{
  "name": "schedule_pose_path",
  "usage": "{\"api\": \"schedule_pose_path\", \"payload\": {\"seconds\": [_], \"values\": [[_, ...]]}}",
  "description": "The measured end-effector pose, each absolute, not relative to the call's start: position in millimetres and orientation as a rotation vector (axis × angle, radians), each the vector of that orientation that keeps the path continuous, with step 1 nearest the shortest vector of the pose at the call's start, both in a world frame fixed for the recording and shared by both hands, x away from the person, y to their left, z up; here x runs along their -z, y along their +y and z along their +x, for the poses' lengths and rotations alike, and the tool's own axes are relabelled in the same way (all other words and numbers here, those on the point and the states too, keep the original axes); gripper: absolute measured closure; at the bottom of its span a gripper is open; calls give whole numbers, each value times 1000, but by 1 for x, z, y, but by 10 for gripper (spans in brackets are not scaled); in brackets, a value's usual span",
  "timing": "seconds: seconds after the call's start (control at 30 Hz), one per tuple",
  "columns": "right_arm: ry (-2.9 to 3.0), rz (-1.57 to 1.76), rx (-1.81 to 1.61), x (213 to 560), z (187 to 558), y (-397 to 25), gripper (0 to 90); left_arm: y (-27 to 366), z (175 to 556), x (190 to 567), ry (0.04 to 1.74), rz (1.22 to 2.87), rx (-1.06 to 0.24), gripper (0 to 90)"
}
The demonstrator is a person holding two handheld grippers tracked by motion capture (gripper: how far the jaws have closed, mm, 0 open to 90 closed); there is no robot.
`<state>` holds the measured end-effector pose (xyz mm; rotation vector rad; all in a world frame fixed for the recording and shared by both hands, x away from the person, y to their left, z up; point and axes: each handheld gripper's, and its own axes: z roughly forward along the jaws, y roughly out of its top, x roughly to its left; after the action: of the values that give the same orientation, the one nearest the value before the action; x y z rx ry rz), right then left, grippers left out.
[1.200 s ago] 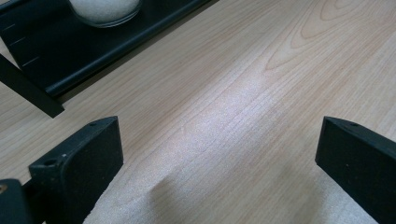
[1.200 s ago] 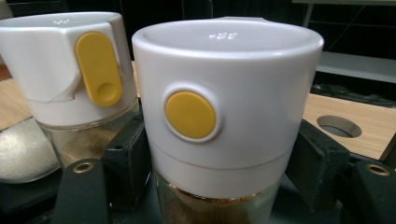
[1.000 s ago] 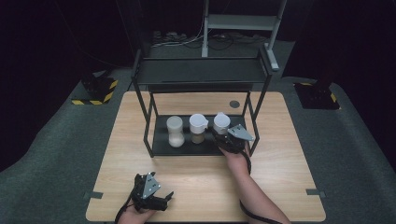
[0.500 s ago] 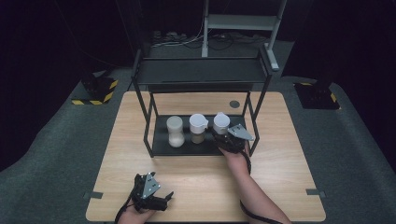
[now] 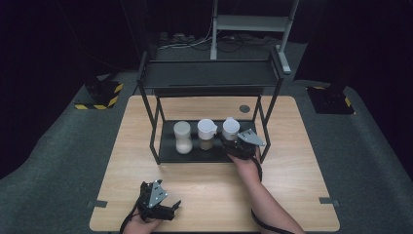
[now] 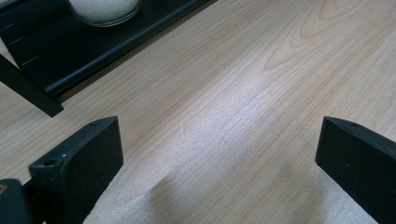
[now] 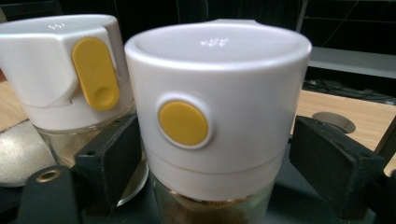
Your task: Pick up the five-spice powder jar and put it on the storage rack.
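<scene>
Three jars stand in a row on the black bottom tray of a metal rack. The right jar has a white lid with a round yellow button and brown contents. My right gripper reaches in from the front and is open, with one jaw on each side of this jar and small gaps to the glass. The middle jar carries a white lid with a yellow tab. The left jar holds white grains. My left gripper rests open near the table's front edge, nothing between its jaws.
The rack has a dark top shelf on thin black legs that flank the tray. A round cable hole sits in the wooden table behind the rack. Bare wood lies in front of the tray.
</scene>
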<state>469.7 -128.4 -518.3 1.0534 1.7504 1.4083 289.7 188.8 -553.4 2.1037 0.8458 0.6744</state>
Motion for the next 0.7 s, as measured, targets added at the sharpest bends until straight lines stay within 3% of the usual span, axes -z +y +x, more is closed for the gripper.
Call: {"api": "schedule_pose_path", "payload": {"seconds": [0.33, 0.7], "values": [[1741, 1048, -1427, 510, 465, -131, 16, 188, 290, 554, 844, 2109, -678, 9], [1761, 1023, -1440, 499, 455, -130, 0, 189, 290, 554, 856, 2105, -671, 9]]}}
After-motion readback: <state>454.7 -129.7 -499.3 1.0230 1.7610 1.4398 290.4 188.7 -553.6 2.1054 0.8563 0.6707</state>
